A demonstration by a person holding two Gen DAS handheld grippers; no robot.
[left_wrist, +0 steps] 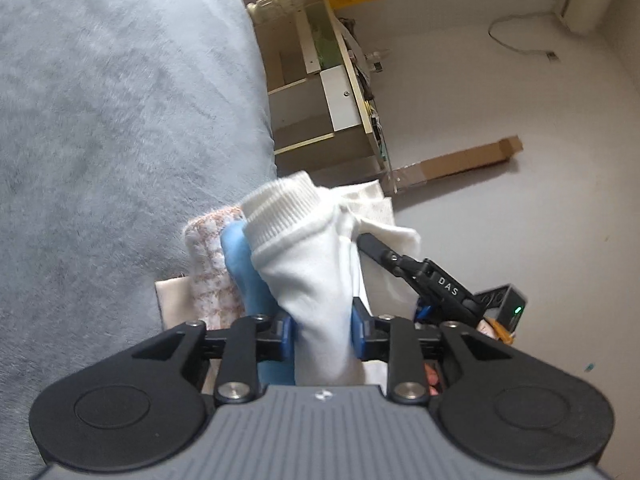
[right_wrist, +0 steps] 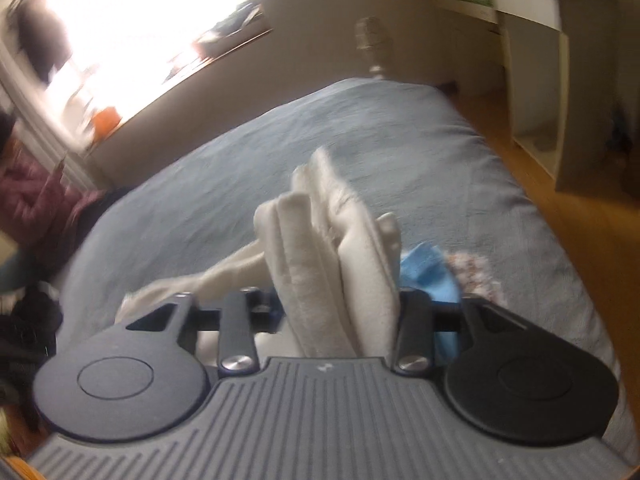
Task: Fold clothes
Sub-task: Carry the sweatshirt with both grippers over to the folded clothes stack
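White "DAS" on right hand-held gripper [left_wrist: 362,242]

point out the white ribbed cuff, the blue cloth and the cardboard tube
white ribbed cuff [left_wrist: 280,208], left wrist view, on the ribbed band
blue cloth [left_wrist: 240,260], left wrist view, on its upper fold
cardboard tube [left_wrist: 468,160], left wrist view, mid-length on the floor

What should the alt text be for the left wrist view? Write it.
The left gripper has a white garment with a ribbed cuff between its blue pads, over a grey blanket. Blue cloth and speckled cloth lie beside it; the right gripper reaches in opposite.
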